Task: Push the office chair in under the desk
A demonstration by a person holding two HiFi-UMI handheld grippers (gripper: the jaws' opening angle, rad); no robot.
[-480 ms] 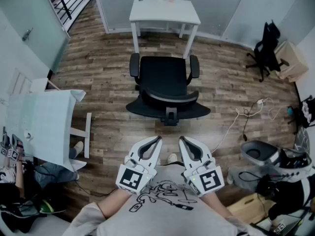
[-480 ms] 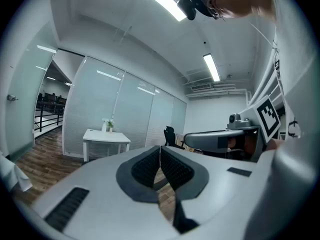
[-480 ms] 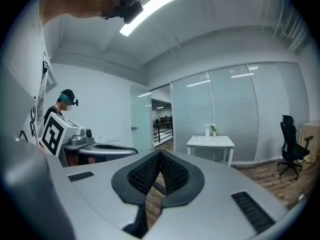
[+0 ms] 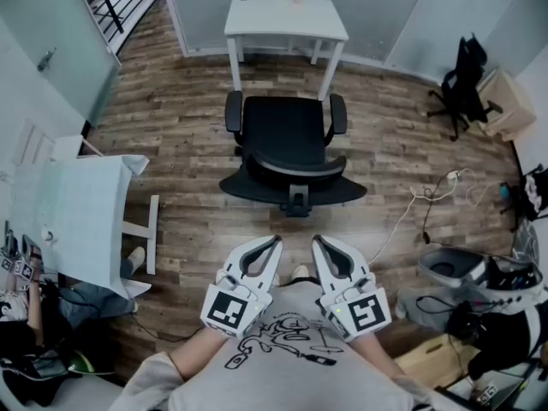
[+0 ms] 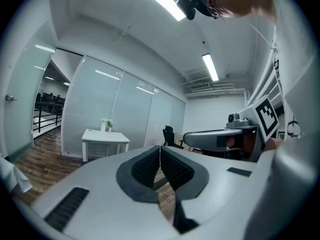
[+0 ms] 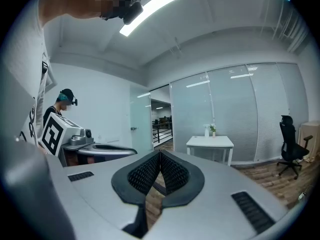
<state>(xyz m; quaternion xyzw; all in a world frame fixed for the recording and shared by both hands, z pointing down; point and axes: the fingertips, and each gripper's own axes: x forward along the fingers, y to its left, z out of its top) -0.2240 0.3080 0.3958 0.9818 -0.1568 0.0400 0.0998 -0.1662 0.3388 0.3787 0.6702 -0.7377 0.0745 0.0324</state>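
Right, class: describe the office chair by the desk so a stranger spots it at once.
Find the white desk at the room's far end. Right before it stands the black office chair, seat facing the desk. The other black chair stands far right, away from the desk.

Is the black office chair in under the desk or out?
Out. The office chair stands on the wood floor in front of the white desk, its whole seat showing clear of the desktop.

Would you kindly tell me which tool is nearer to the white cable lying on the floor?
Right. In the head view the right tool sits to the lower left of the white cable; the left tool is farther left, beyond the right one.
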